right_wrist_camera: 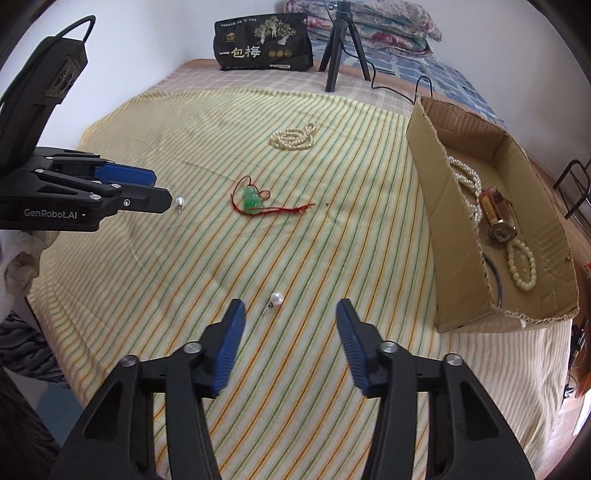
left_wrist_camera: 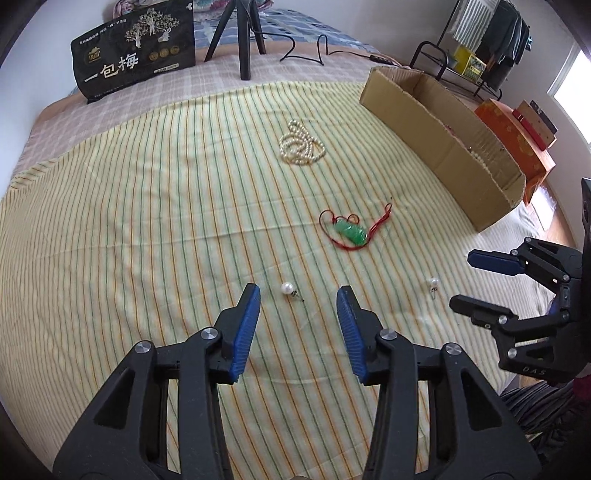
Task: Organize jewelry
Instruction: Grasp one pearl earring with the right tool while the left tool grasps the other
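On the striped bedsheet lie a coiled pearl necklace (left_wrist_camera: 302, 144) (right_wrist_camera: 294, 137), a green pendant on red cord (left_wrist_camera: 350, 231) (right_wrist_camera: 253, 200) and two pearl earrings. One earring (left_wrist_camera: 287, 288) (right_wrist_camera: 179, 202) lies just ahead of my open, empty left gripper (left_wrist_camera: 298, 295) (right_wrist_camera: 161, 188). The other earring (right_wrist_camera: 276, 298) (left_wrist_camera: 432, 283) lies just ahead of my open, empty right gripper (right_wrist_camera: 287, 308) (left_wrist_camera: 461, 278). A cardboard box (left_wrist_camera: 436, 127) (right_wrist_camera: 439, 221) on the right holds pearl strands (right_wrist_camera: 466, 181), a bead bracelet (right_wrist_camera: 521, 266) and an amber piece (right_wrist_camera: 495, 214).
A black snack bag (left_wrist_camera: 136, 51) (right_wrist_camera: 264, 42) and a camera tripod (left_wrist_camera: 240, 33) (right_wrist_camera: 341, 48) with its cable stand at the far end of the bed. Folded quilts (right_wrist_camera: 369, 22) are behind. A metal rack (left_wrist_camera: 472, 44) and orange boxes (left_wrist_camera: 517, 133) stand beyond the cardboard box.
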